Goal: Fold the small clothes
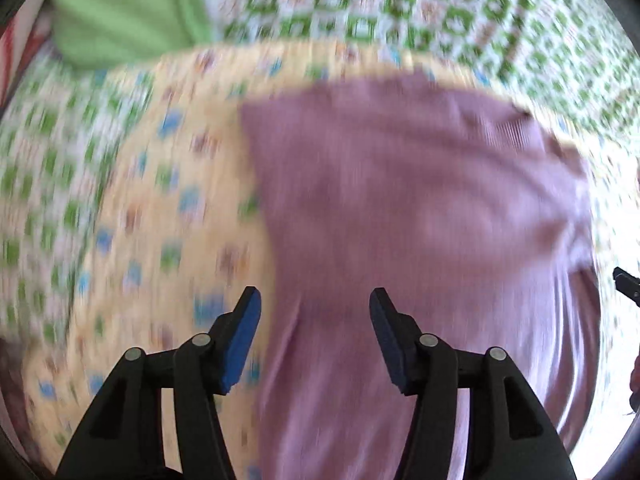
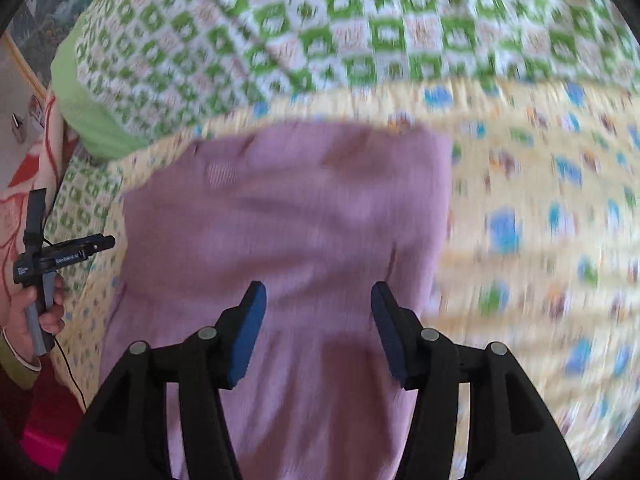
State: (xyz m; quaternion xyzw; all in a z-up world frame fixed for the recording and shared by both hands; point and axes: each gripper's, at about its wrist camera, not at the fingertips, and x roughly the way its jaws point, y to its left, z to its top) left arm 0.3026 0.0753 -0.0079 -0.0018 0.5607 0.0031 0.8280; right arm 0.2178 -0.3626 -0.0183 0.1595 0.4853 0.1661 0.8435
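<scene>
A small mauve garment (image 1: 420, 208) lies flat on a yellow cloth (image 1: 160, 208) printed with small blue, green and brown shapes. In the right wrist view the same garment (image 2: 288, 220) fills the middle, on the yellow cloth (image 2: 540, 220). My left gripper (image 1: 315, 304) hangs open over the garment's left edge, nothing between its blue pads. My right gripper (image 2: 319, 300) is open above the garment's lower half, its pads clear of the fabric. A hand holds the left gripper (image 2: 52, 256) at the far left of the right wrist view. Both views are blurred.
A green-and-white checked bedspread (image 2: 360, 32) covers the bed beyond the yellow cloth. A plain light-green pillow (image 1: 120, 12) lies at the back left. A red-and-cream patterned fabric (image 2: 24, 168) shows at the left edge, with a cable hanging from the left gripper.
</scene>
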